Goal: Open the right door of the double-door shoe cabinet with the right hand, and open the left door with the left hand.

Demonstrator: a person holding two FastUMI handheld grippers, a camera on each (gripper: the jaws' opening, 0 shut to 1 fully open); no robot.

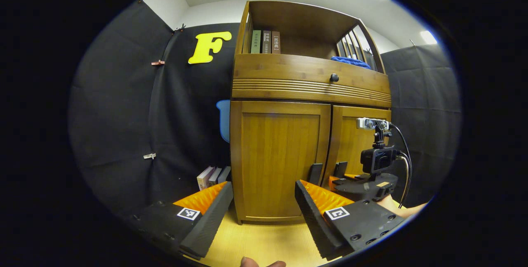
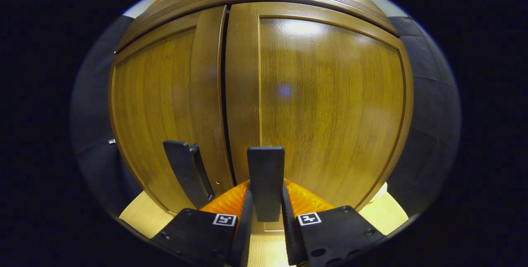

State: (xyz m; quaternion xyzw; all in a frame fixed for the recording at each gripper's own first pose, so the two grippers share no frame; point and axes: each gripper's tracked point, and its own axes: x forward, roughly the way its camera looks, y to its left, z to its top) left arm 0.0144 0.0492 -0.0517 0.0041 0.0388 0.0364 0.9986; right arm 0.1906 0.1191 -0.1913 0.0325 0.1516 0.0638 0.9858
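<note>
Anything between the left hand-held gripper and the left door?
Nothing: in the left gripper view, bare floor separates the hand-held gripper from the left door.

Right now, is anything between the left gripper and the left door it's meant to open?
Nothing visible. The left gripper is open, facing the shut left door across bare floor; its handle stands free. The right gripper grips the other handle.

left gripper (image 1: 264,201) | black housings, screws (square tags) | right gripper (image 2: 266,213)
</note>
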